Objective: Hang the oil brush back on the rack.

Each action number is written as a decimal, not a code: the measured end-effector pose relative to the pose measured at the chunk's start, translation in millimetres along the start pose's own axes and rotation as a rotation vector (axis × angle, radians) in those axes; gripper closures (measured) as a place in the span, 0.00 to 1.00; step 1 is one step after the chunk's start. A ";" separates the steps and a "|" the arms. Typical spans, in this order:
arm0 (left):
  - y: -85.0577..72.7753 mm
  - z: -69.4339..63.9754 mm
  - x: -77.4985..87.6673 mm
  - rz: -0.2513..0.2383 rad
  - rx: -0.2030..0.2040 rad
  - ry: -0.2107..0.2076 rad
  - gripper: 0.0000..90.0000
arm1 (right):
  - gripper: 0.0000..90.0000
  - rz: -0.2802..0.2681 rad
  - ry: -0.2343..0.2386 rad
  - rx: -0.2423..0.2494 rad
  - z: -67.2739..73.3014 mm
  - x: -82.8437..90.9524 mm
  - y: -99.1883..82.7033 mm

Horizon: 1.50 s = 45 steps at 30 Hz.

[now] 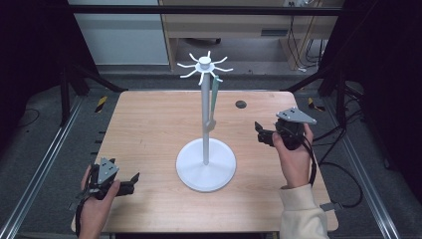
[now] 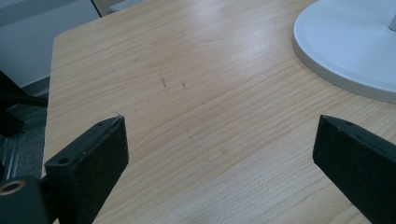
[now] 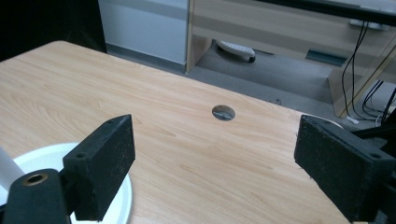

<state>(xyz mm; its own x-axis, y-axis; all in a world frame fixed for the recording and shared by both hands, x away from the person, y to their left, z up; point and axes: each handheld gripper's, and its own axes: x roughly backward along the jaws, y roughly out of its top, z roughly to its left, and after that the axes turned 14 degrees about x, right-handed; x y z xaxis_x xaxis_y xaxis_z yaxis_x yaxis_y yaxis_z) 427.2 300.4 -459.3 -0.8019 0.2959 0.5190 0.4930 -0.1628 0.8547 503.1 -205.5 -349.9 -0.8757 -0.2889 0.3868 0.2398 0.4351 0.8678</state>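
Observation:
A white stand with a round base [image 1: 205,172] and a tall pole [image 1: 204,112] rises from the middle of the wooden table [image 1: 149,129]. Curved hooks ring its top [image 1: 204,63], and a pale green utensil [image 1: 214,102] hangs from one of them alongside the pole. My left gripper [image 1: 133,181] rests low at the table's front left, open, with bare wood between its jaws [image 2: 219,140]; the base's rim [image 2: 336,60] lies to its upper right. My right gripper [image 1: 260,132] is held right of the stand, open and holding nothing [image 3: 212,154], with the base [image 3: 122,196] at its lower left.
A small round metal-lined hole [image 1: 241,104] [image 3: 223,112] sits in the table's far right part. Black frame bars and rails run along both sides of the table. Beyond the far edge are the floor, a wooden cabinet [image 1: 234,25] and cables [image 3: 369,98].

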 end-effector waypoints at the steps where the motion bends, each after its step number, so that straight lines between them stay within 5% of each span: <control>1: 0.0 -0.1 -0.1 0.000 0.000 -0.001 0.03 | 0.14 0.012 0.001 0.009 -0.4 -3.8 -4.7; 14: 0.1 -0.6 -0.1 0.001 -0.004 -0.004 0.03 | 0.14 0.088 0.027 -0.009 -3.7 -22.3 -29.9; 24: 0.1 -0.7 -0.2 0.001 -0.005 -0.005 0.03 | 0.16 0.174 0.093 -0.005 1.3 -36.3 -45.0; 45: 0.1 -1.8 -0.6 0.004 -0.012 -0.006 0.03 | 0.16 0.217 0.161 -0.013 15.5 -56.1 -64.0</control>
<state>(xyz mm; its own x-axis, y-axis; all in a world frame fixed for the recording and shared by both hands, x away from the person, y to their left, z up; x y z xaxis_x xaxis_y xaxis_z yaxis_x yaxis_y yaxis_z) 427.1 298.6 -459.5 -0.7981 0.3005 0.5222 0.4921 -0.1749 0.8528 530.4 -203.9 -432.0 -0.7253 -0.3226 0.6081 0.4210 0.4912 0.7626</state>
